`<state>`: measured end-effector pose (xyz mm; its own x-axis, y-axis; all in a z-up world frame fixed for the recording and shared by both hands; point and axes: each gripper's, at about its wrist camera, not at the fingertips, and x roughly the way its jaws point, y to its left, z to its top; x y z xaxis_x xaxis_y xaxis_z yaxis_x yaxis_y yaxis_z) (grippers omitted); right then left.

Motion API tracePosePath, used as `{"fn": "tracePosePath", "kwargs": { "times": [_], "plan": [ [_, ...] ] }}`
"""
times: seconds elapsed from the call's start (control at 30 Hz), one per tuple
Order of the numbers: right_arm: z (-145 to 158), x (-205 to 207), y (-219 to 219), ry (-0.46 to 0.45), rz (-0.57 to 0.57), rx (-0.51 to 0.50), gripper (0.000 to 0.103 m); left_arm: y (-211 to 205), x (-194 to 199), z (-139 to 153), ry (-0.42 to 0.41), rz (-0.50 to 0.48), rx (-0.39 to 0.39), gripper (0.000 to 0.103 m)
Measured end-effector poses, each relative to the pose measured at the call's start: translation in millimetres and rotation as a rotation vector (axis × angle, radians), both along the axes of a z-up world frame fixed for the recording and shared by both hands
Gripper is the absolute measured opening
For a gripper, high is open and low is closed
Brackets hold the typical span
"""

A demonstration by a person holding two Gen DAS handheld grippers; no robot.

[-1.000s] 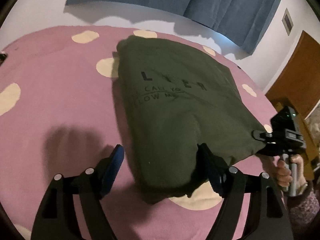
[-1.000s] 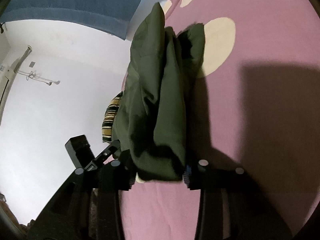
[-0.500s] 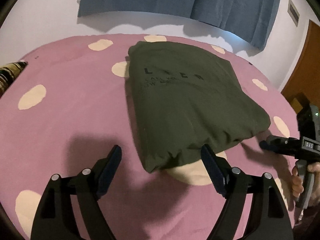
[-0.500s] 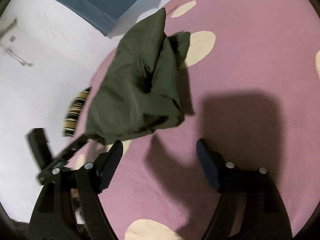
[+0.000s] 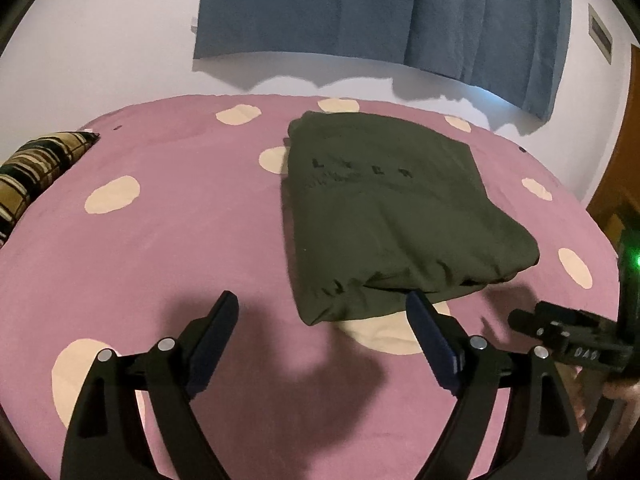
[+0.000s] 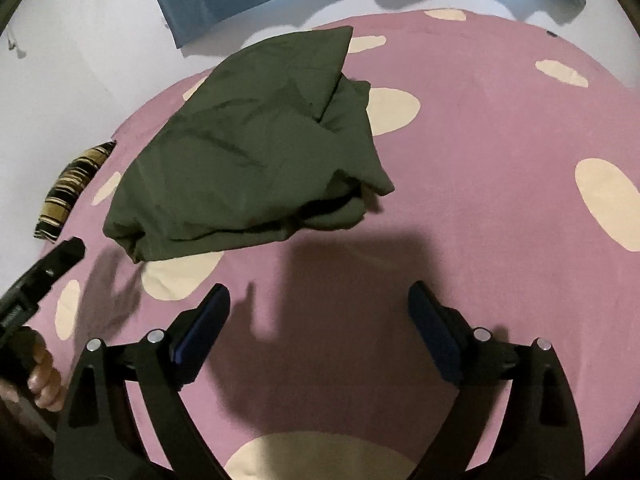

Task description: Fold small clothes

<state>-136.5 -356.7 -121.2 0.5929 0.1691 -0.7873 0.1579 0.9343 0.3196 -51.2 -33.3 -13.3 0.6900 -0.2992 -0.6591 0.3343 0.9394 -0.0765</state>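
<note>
A dark green garment [image 5: 392,216] with black lettering lies folded into a thick rectangle on the pink bedspread [image 5: 168,240]. It also shows in the right wrist view [image 6: 248,160], with a loose flap at its near right corner. My left gripper [image 5: 322,312] is open and empty, just short of the garment's near edge. My right gripper [image 6: 318,304] is open and empty, a little back from the garment and to its right. The right gripper's body shows at the right edge of the left wrist view [image 5: 576,344].
The bedspread has cream spots [image 6: 608,200]. A striped brown cushion [image 5: 36,164] lies at the bed's left edge. A blue curtain [image 5: 380,12] hangs on the white wall behind. A wooden door [image 5: 624,176] stands at the right.
Both grippers have let go of the garment and drawn back towards me. The garment has dropped flat onto the bed in its folded shape.
</note>
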Motion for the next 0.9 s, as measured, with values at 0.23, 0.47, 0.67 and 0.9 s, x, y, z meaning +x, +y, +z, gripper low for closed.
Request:
{"fn": "tracePosePath", "kwargs": {
  "times": [0.23, 0.47, 0.67, 0.9],
  "plan": [
    [6, -6, 6, -0.011, -0.014, -0.054, 0.091, -7, -9, 1, -0.011, 0.014, 0.024, 0.086],
    [7, -6, 12, -0.027, -0.010, -0.074, 0.091, -11, -16, 5, -0.032, 0.013, 0.021, 0.086],
    [8, -8, 13, -0.034, -0.013, -0.085, 0.091, -9, -17, 5, -0.033, 0.032, 0.013, 0.086],
    [10, -11, 11, -0.042, -0.034, -0.084, 0.091, -10, -19, 6, -0.048, 0.049, 0.022, 0.086]
  ]
}}
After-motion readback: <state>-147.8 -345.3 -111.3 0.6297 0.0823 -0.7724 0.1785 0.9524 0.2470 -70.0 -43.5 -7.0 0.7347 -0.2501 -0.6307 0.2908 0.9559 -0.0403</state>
